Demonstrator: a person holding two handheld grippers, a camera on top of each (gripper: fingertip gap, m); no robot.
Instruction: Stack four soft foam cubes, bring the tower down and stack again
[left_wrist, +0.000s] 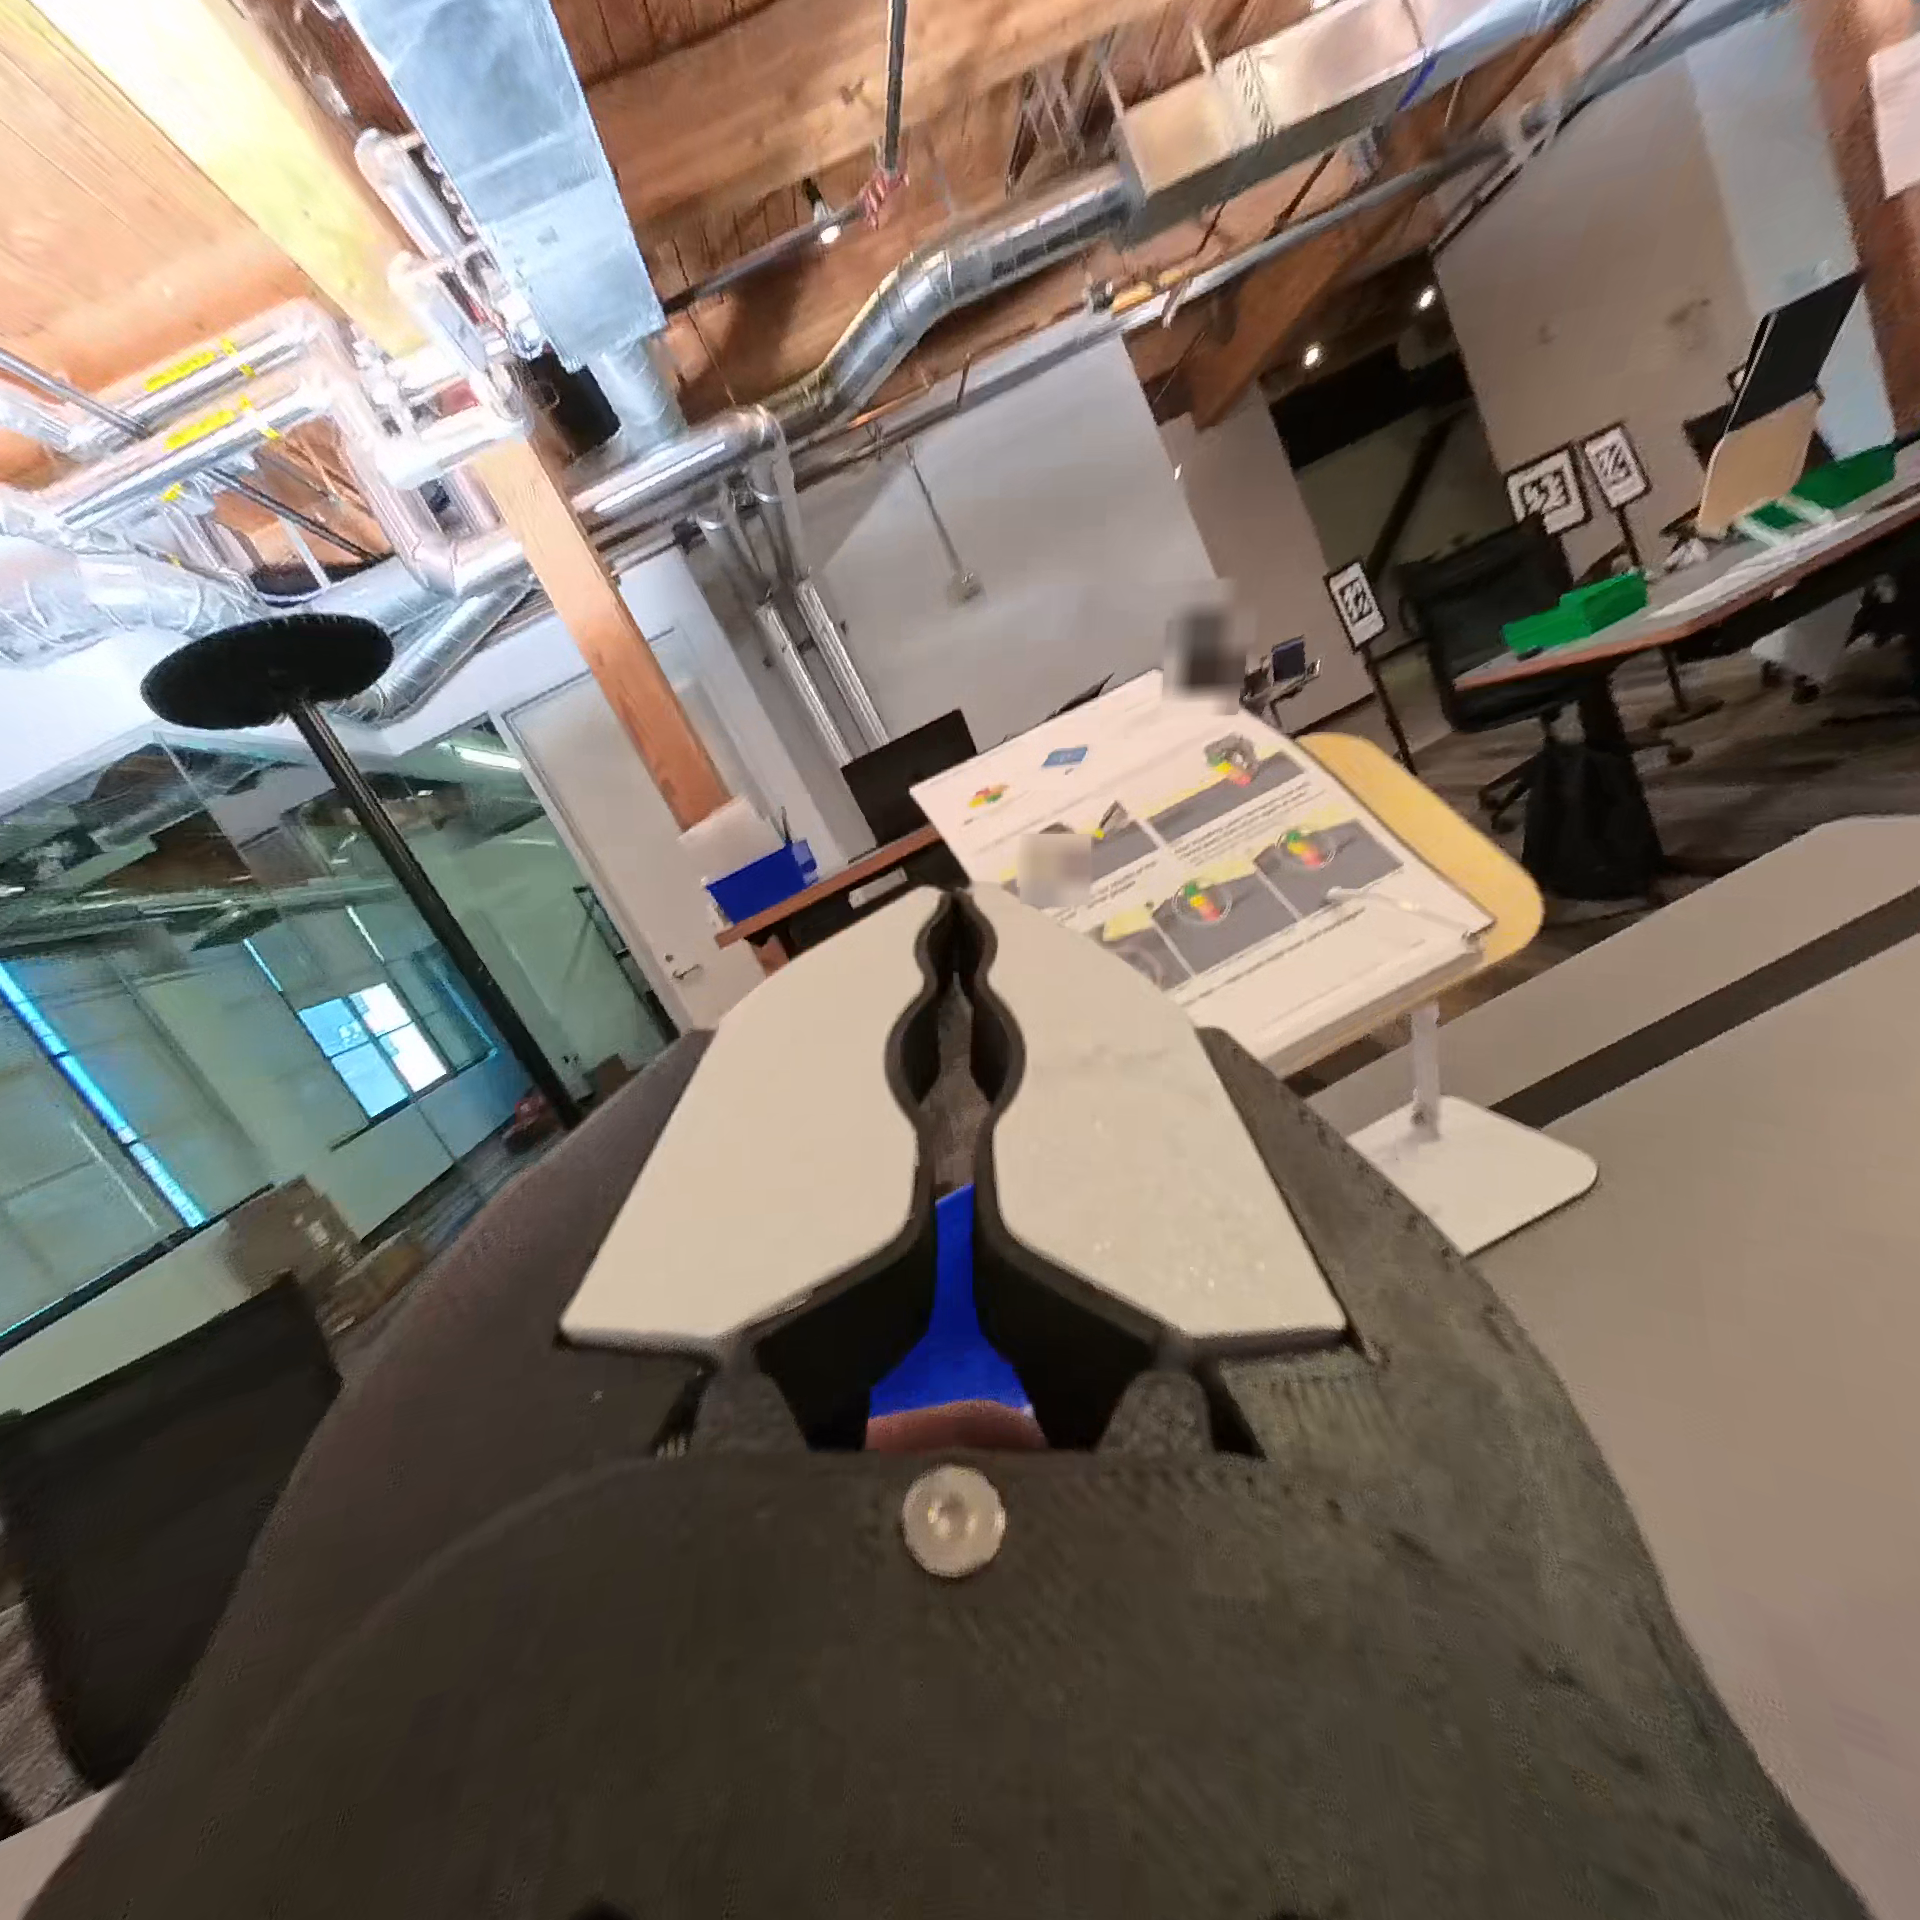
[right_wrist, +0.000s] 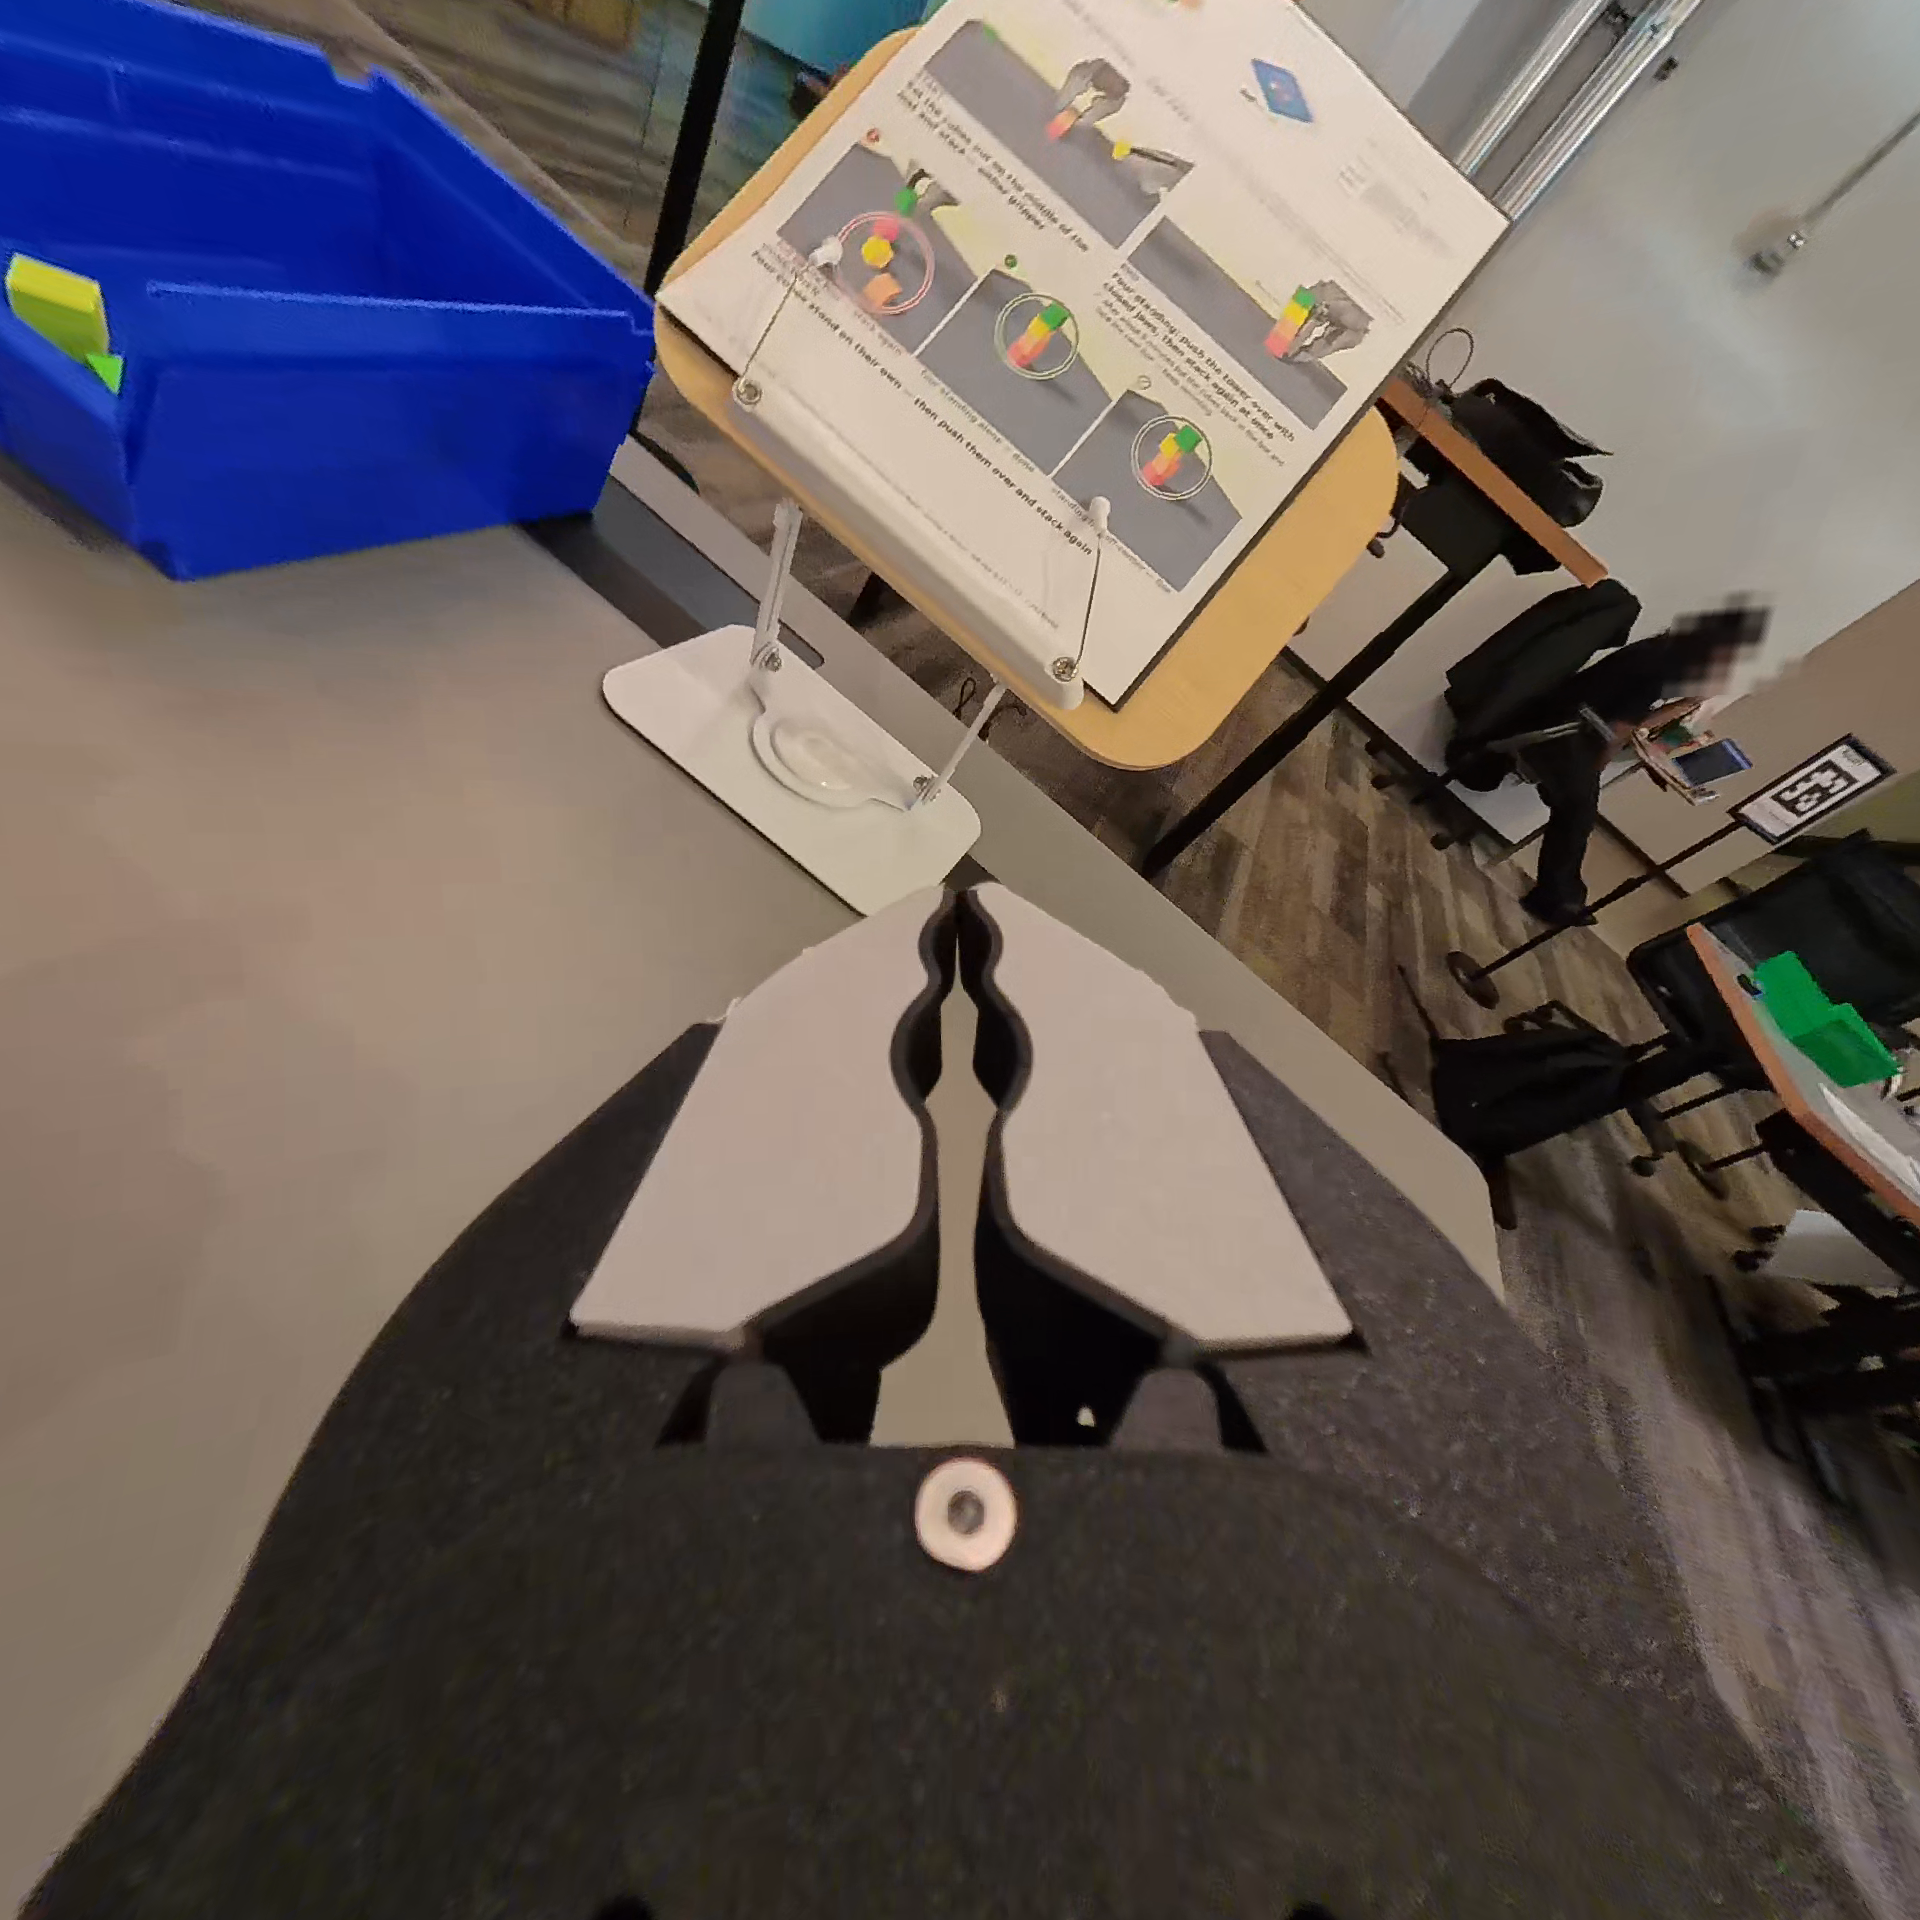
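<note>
both grippers pressed together at the tips, nothing pinched. left gripper (left_wrist: 956, 914) tilted up toward the ceiling, tips meeting in front of the instruction sheet (left_wrist: 1226, 842) on its stand at 1 o'clock; no foam cubes visible in the left wrist view, only a strip of grey table (left_wrist: 1714, 1299) at 3 o'clock and a small blue bin (left_wrist: 764, 878) on a far desk at 11 o'clock. something blue shows through the gap behind the fingers, cannot tell what. right gripper (right_wrist: 958, 904) points down over the grey table (right_wrist: 312, 935), tips just short of the white stand base (right_wrist: 790, 758) at 12 o'clock. the right wrist view alone shows the big blue bin (right_wrist: 343, 416) at 10 o'clock, well apart from the jaws, with a yellow-green foam cube (right_wrist: 57, 307) and a green cube (right_wrist: 104, 369) poking up inside at its left edge. other cubes not seen. right view also shows the sheet (right_wrist: 1091, 291) at 12 o'clock and a person (right_wrist: 1600, 727) at 2 o'clock.
</note>
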